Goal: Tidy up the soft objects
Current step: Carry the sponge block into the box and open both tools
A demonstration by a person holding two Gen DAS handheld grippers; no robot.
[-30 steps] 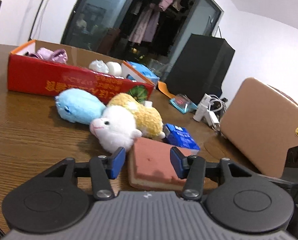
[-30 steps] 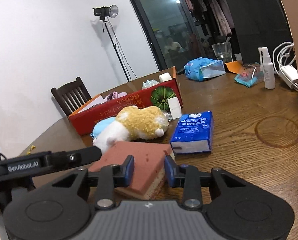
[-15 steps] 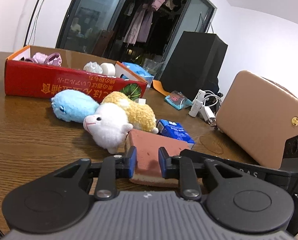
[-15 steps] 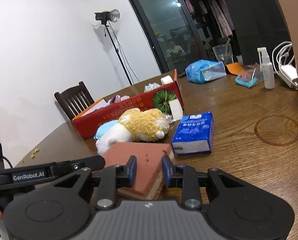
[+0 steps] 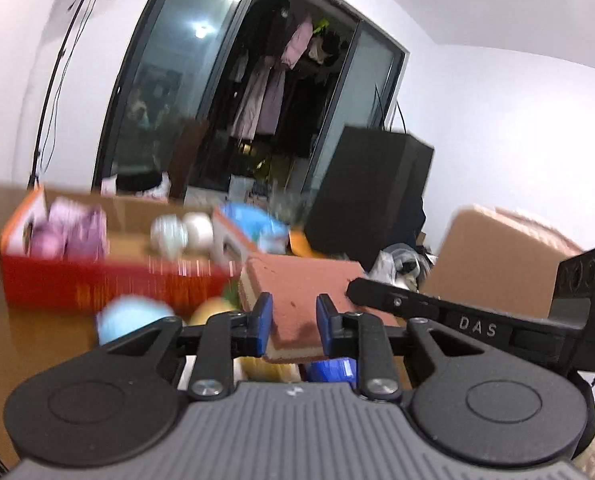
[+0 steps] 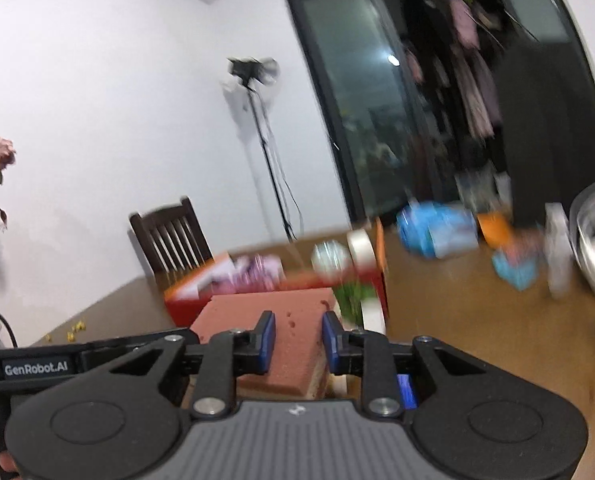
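A brick-red sponge block point(image 5: 297, 284) with a pale underside hangs in the air above the wooden table, held from two sides. My left gripper point(image 5: 293, 316) is shut on its near corner. My right gripper point(image 6: 297, 330) is shut on its other edge point(image 6: 285, 312). Each view shows the other gripper's black finger, the right one point(image 5: 449, 316) and the left one point(image 6: 97, 356), reaching in from the side. Behind stands the red cardboard box point(image 5: 97, 284) holding purple cloth and white balls. A blue plush point(image 5: 133, 316) and a yellow plush point(image 5: 213, 308) lie blurred on the table below.
A blue tissue pack point(image 5: 333, 370) lies under the sponge. A tan bag point(image 5: 497, 264) and a black cabinet point(image 5: 369, 200) stand to the right. A dark wooden chair point(image 6: 169, 240) and a light stand point(image 6: 257, 128) are behind the table. A blue packet point(image 6: 437, 232) and small items sit far right.
Both grippers closed on the sponge, then rose together and lifted it off the table. The plush toys and the box have dropped lower in both views.
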